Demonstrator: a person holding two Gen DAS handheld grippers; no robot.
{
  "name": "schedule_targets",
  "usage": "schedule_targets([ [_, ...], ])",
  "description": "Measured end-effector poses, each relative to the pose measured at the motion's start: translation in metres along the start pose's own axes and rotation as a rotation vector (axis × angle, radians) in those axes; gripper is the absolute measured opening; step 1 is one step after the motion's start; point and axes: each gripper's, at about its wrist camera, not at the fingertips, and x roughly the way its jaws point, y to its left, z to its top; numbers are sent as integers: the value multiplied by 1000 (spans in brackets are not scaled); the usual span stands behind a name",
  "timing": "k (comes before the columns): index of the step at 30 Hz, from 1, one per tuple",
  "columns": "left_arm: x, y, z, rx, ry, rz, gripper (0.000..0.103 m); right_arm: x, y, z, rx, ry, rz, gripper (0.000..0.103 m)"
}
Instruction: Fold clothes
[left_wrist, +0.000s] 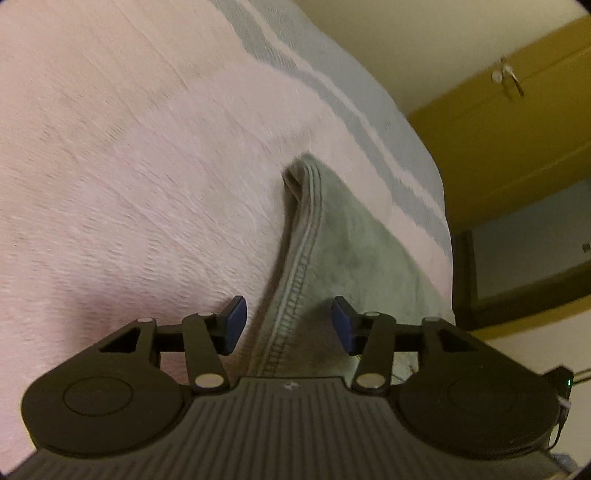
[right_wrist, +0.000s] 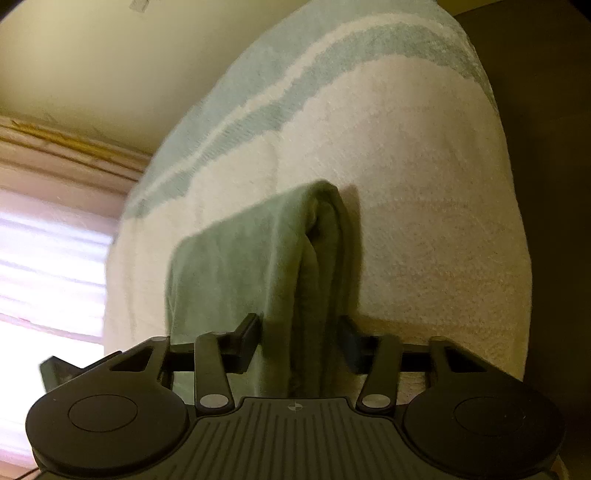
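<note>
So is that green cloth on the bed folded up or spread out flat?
Folded. In the right wrist view the green cloth shows several stacked layers at its end, lying on the pale bed cover.

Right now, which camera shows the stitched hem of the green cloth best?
The left wrist view: the green cloth's stitched hem runs clear between the open left gripper. The right wrist view shows only bunched folds, no stitching.

A home, likely a bedroom: a pale pink blanket with grey-blue stripes (left_wrist: 110, 147) is covering a bed, a yellow cupboard door (left_wrist: 517, 129) is standing beyond its far edge, and daylight is coming through a window (right_wrist: 48, 277).
</note>
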Motion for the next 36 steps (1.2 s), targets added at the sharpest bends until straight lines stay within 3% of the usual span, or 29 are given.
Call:
schedule_targets([
  [2,1,-2,-4,32,-5,-3,12,-1,5,-3,-40,-1,-7,22],
  [3,-3,-5,-6,53,-22,-1,10,-2,8,-4,-67,-2,-13,20],
  [8,-26,-21,-16,167,-96,17,8,4,15,-8,-131,-2,-31,19],
  [12,-32,-26,-24,202,-115,34,8,5,16,-11,-165,-1,-40,19],
  [14,-29,-23,-23,184,-114,37,9,2,18,-11,-168,-3,-49,22],
  [15,-26,-21,-22,166,-109,38,9,0,19,-11,-167,-7,-51,36],
  [16,-23,-19,-20,137,-96,38,9,-4,19,-10,-158,-20,-46,44],
  [18,-20,-13,-15,56,-68,23,14,-12,19,-8,-141,-39,-37,44],
  [20,-21,-7,-14,-11,-54,-8,25,-14,18,-6,-127,-20,-23,44],
  [21,-22,-6,-14,-21,-48,-14,26,-11,16,-8,-111,8,-19,44],
  [22,-23,-7,-16,-12,-46,-7,25,-8,14,-9,-94,35,-14,37],
  [24,-23,-9,-19,18,-23,6,25,-4,10,-12,-66,81,-7,34],
  [26,-26,-10,-21,35,-16,18,23,-6,10,-17,-74,78,-7,27],
  [28,-29,-8,-22,43,-15,30,12,-8,11,-19,-95,71,-6,18],
  [36,-35,-22,-22,219,-29,79,10,-4,22,-20,-218,71,-53,16],
])
